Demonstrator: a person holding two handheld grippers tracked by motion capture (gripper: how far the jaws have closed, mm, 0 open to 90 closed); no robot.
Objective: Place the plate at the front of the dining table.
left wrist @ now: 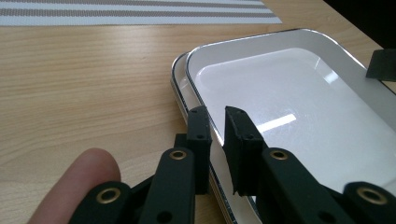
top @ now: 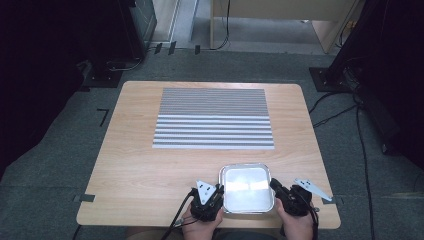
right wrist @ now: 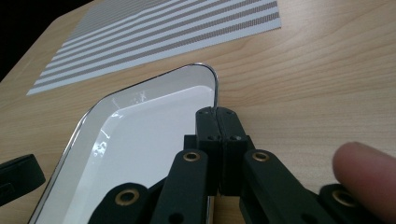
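Left gripper (left wrist: 215, 116): jaws parted astride tray (top: 247, 187) left rim | right gripper (right wrist: 217, 114): jaws clamped on right rim | tray lies between both, near table (top: 150, 170) edge.

Your left gripper (top: 216, 190) low at near table edge, jaws slightly parted, straddling left rim of white tray (top: 246, 189), not pinched closed. Your left hand (top: 202, 225) wraps its body from below; fingertip (left wrist: 77, 186) rests beside left jaw linkage. Your right gripper (top: 275, 185) opposite, jaws pressed together on tray's right rim. Your right hand (top: 298, 224) grips behind it; fingertip (right wrist: 369, 172) lies right of its jaws.
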